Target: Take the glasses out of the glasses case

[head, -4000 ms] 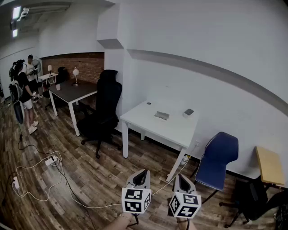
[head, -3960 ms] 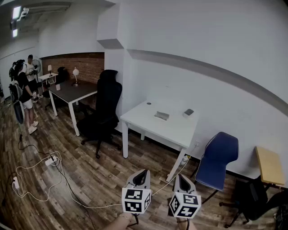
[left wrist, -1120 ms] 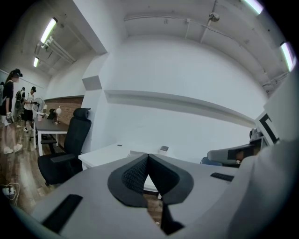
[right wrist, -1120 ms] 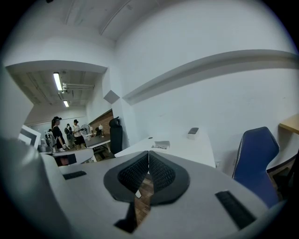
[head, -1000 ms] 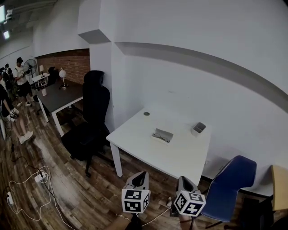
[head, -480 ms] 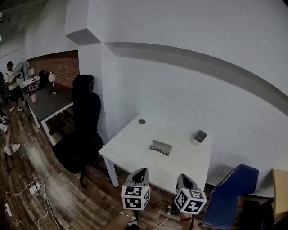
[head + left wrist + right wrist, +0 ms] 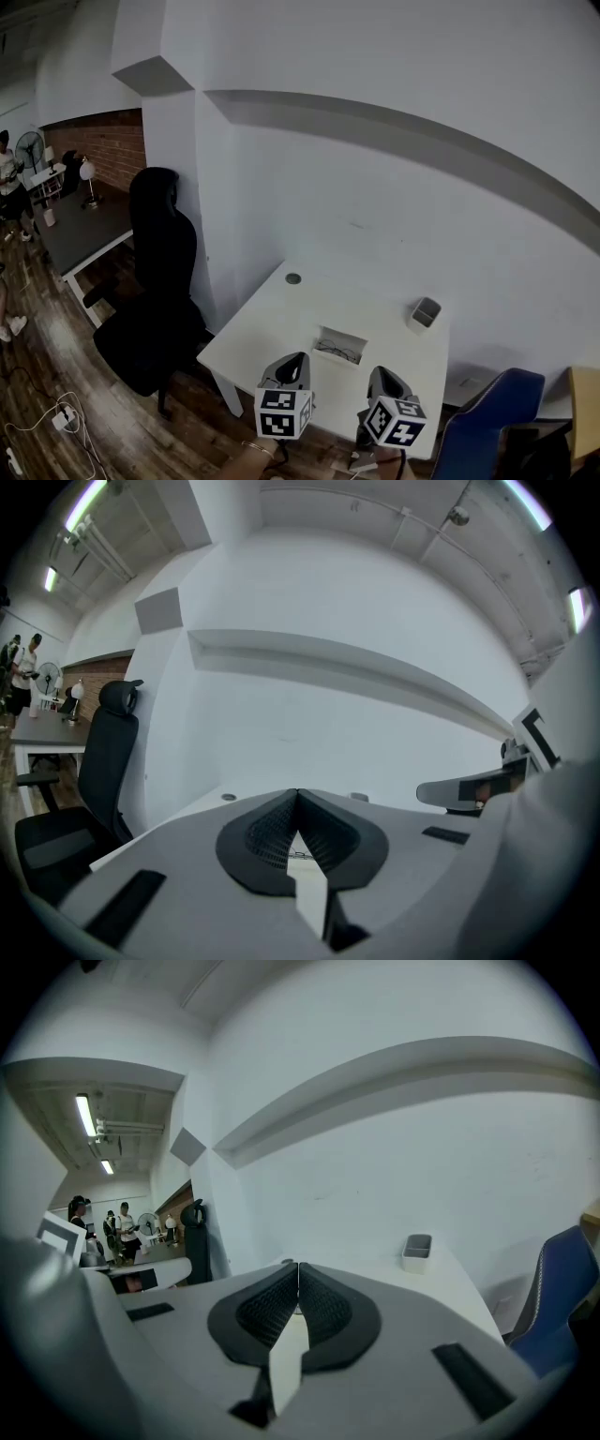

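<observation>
Head view, glasses case (image 7: pixel 338 345) – L tongs (image 7: pixel 294 361), R tongs (image 7: pixel 382 374) (closed)

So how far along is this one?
Done: nothing; the glasses lie in the open glasses case on the white table. In hand: left gripper and right gripper hang shut, empty, short of the case. Left: reach in, grip the glasses, lift them out.

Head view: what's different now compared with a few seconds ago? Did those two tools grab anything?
The person walked up to the white table; it now lies just ahead of the left gripper and right gripper. Nothing was grabbed or let go: both stay shut and empty. The glasses case, glasses inside, and the small cup keep their places on the table.
</observation>
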Demonstrator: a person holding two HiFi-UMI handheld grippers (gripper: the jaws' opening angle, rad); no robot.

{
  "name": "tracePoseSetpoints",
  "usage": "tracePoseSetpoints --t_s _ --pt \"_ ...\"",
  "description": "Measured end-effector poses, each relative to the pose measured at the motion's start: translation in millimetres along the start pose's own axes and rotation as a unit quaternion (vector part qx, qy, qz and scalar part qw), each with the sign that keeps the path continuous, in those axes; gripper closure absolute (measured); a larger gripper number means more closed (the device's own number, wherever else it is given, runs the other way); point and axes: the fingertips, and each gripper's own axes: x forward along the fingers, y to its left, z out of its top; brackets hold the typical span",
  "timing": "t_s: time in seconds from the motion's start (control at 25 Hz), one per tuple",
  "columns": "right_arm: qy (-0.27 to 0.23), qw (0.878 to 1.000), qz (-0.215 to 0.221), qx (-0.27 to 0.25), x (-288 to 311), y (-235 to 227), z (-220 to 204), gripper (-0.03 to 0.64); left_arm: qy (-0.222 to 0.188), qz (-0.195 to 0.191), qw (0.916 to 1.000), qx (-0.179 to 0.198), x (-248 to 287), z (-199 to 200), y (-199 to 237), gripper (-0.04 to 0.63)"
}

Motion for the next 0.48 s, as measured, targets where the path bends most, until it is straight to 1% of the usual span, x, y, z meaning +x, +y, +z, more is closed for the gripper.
tracePoseSetpoints --t_s 0.16,0.36,0.48 --pt "0.013 1.000 -0.018 -0.002 18.6 -2.6 -4.2 0.584 0.014 -0.006 0.9999 -0.004 18.4 -7.4 19.9 0.588" --pt "0.046 0.998 -0.040 -0.019 31.6 -16.5 -15.9 0.584 0.030 -0.003 0.9990 -0.032 32.3 -26.4 31.5 0.588" --pt "0.058 0.997 -0.038 -0.037 42.1 -13.7 -19.5 0.584 0.036 0.008 0.9980 -0.051 36.6 -36.3 37.9 0.588"
